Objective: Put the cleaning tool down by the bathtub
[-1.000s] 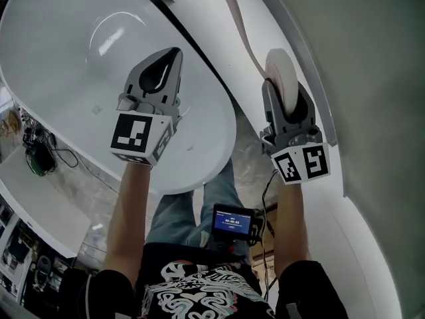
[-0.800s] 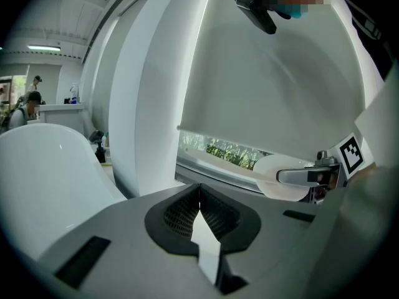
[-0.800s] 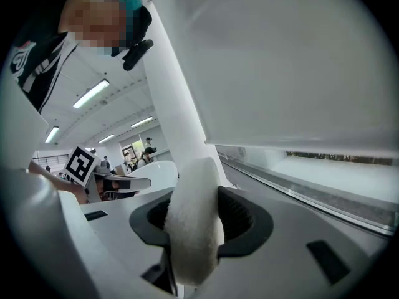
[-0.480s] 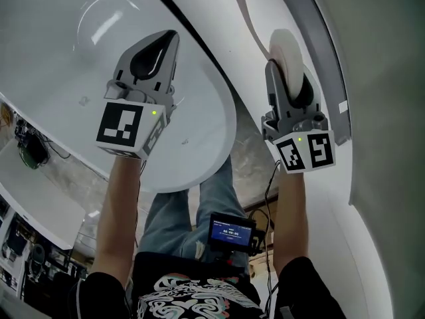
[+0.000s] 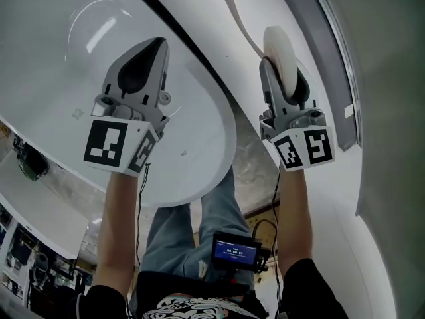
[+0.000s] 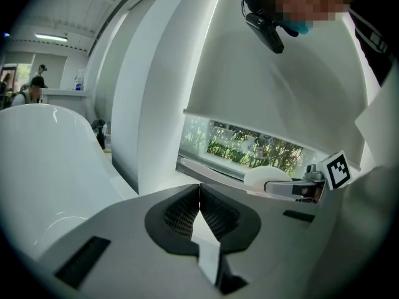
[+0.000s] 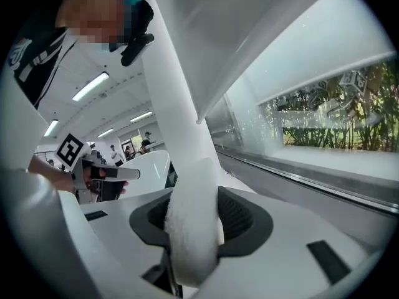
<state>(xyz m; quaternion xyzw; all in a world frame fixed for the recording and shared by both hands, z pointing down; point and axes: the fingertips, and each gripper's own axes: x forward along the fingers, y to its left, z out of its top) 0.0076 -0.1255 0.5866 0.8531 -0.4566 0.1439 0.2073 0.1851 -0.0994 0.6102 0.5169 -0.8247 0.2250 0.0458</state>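
Note:
The cleaning tool [image 5: 280, 52] is a white fuzzy round pad on a long pale handle [image 5: 237, 20] that curves away upward. My right gripper [image 5: 273, 64] is shut on the pad; in the right gripper view the pad [image 7: 192, 229] fills the gap between the jaws. It hangs over the white ledge to the right of the bathtub [image 5: 73, 72]. My left gripper [image 5: 154, 44] hovers over the tub's rim, shut with nothing in it; its jaws meet in the left gripper view [image 6: 199, 190]. That view also shows the pad [image 6: 265, 175].
A grey window sill strip [image 5: 329, 52] runs along the white wall at the right. Tiled floor [image 5: 251, 159] shows between tub and ledge. The person's legs and a small screen device [image 5: 236, 251] with cables are below. Desks [image 5: 30, 208] stand at the lower left.
Both grippers have drifted a little, the left one leftward and lower in the picture. The right gripper keeps its hold on the pad; the left stays shut.

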